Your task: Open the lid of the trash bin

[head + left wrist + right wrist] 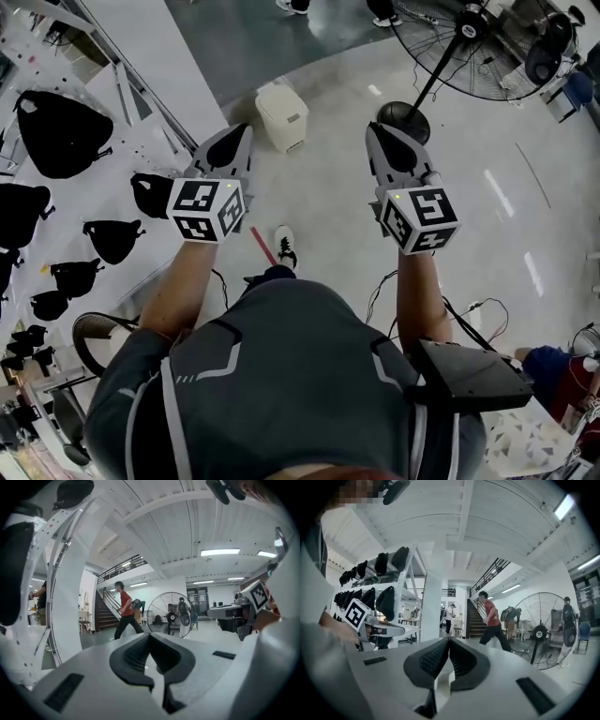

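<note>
Cream trash bin (pixel 282 118), boxy, rounded corners, lid (pixel 280 103) shut.

Trash bin (pixel 284 127): small cream-white boxy unit, lid (pixel 279 101) down and shut, standing upright on the grey floor (pixel 328 197), well left of the fan base (pixel 403 122), slightly skewed.

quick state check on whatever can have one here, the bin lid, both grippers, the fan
trash bin lid: shut
left gripper: fingers shut, nothing between them
right gripper: fingers shut, nothing between them
pedestal fan: upright; running or not, cannot tell
</note>
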`<action>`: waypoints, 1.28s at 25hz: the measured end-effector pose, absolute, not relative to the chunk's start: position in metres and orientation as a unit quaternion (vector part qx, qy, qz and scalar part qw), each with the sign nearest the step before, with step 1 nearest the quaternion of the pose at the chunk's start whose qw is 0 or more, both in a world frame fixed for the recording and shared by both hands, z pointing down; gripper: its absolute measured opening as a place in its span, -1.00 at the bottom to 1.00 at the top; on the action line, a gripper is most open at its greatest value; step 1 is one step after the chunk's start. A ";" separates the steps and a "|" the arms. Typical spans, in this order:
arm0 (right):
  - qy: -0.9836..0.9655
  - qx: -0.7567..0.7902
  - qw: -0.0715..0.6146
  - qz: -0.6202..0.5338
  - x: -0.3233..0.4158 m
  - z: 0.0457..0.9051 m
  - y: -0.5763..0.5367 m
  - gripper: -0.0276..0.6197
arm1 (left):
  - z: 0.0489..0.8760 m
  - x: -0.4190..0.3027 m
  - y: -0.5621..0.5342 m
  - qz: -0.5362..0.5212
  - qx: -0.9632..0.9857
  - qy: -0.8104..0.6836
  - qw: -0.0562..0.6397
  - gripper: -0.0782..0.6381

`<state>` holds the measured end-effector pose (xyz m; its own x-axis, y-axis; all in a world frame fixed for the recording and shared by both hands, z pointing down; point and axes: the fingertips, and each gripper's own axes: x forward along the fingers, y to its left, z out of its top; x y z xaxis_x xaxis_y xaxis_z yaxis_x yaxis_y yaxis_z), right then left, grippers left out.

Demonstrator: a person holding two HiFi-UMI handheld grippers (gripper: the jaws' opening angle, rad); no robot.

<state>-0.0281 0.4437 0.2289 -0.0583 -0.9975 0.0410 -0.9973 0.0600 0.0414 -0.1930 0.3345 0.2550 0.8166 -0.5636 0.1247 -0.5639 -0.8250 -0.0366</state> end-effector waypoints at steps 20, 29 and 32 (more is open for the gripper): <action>-0.721 0.690 0.054 0.044 0.027 0.245 0.214 -0.83 | 0.255 -0.134 0.117 0.038 0.965 -0.260 0.020 -0.76; -0.747 0.659 0.075 0.053 0.027 0.247 0.128 -0.82 | 0.272 -0.156 0.051 0.050 0.950 -0.304 0.055 -0.76; -0.764 0.638 0.073 0.057 0.033 0.252 0.091 -0.82 | 0.277 -0.154 0.030 0.055 0.943 -0.324 0.059 -0.76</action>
